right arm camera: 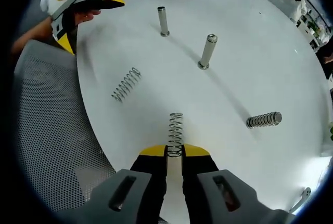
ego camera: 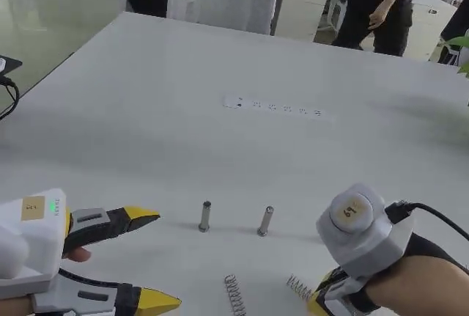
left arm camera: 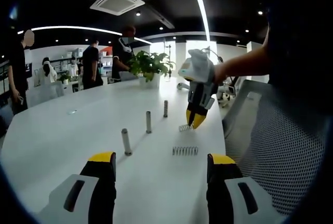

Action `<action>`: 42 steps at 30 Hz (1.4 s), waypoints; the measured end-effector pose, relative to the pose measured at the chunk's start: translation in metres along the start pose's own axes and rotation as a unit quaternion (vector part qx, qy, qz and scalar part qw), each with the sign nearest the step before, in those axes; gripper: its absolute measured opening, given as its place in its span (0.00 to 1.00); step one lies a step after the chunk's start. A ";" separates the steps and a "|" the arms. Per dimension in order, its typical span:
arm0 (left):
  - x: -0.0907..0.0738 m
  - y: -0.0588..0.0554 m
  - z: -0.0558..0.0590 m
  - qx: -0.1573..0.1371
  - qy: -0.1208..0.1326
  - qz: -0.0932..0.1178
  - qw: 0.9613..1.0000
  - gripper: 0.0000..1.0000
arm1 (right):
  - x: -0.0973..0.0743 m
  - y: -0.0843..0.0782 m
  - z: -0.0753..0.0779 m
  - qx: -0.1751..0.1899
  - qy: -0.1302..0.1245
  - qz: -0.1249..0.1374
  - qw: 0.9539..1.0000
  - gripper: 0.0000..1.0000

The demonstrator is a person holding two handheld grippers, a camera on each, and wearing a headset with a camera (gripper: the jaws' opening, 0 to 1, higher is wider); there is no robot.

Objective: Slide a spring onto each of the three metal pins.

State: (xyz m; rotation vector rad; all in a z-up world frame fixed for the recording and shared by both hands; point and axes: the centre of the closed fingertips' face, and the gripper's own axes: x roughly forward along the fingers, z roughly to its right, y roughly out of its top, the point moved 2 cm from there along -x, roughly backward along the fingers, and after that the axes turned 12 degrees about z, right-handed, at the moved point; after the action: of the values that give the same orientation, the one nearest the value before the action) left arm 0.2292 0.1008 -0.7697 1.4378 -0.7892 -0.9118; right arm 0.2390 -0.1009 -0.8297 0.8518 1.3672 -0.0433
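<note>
Already the third pin point(right arm camera: 264, 119) wears a spring, at three o'clock in the right gripper view. The two bare ones, near pin point(right arm camera: 207, 51) and far pin point(right arm camera: 163, 21), stand upright at one and twelve o'clock from the right tongs point(right arm camera: 175, 151). So the second spring is the step in hand, I judge.

Those tongs are pinched narrow on the held spring point(right arm camera: 175, 133), gripping its near end so the coil sticks out ahead, low at the counter point(right arm camera: 260, 68); whether it touches I cannot tell. The loose spring point(right arm camera: 126, 84) lies flat at ten o'clock, well apart from the pins.

Next, the held spring wants lifting above the near pin, its open end lined up with the pin's top, then lowering straight down. A tilt would likely snag the coil on the tip.

The left tongs point(left arm camera: 161, 159) gape wide, holding and touching nothing, with the loose spring just ahead at one o'clock in the left gripper view.
</note>
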 end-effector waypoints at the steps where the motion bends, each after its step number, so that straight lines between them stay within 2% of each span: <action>1: 0.000 0.000 0.000 0.000 0.000 0.000 1.000 0.68 | -0.001 0.001 0.000 -0.001 0.000 0.000 1.000 0.07; 8: 0.002 0.001 0.000 -0.001 -0.005 0.001 1.000 0.67 | -0.009 0.011 0.002 -0.021 -0.003 -0.001 1.000 0.07; 13: 0.004 0.002 0.002 -0.001 -0.011 0.000 1.000 0.67 | -0.019 0.025 0.005 -0.042 -0.007 0.003 0.999 0.07; 18: 0.005 0.004 0.001 -0.001 -0.013 0.003 1.000 0.66 | -0.023 0.035 0.006 -0.061 0.000 0.000 0.998 0.07; 21: 0.005 0.002 0.000 -0.001 -0.013 0.002 1.000 0.66 | -0.024 0.042 0.001 -0.077 0.010 -0.003 0.997 0.07; 33: 0.010 0.009 0.000 0.004 -0.023 0.009 1.000 0.61 | -0.019 0.082 -0.032 -0.159 0.055 -0.002 0.986 0.07; 42: 0.021 0.015 0.006 0.011 -0.045 0.011 0.999 0.54 | -0.017 0.098 -0.043 -0.201 0.070 -0.003 0.977 0.07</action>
State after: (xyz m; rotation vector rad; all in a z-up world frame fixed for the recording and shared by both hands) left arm 0.2343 0.0781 -0.7560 1.4133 -0.8824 -0.9581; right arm 0.2472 -0.0152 -0.7633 0.5178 1.4457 0.2857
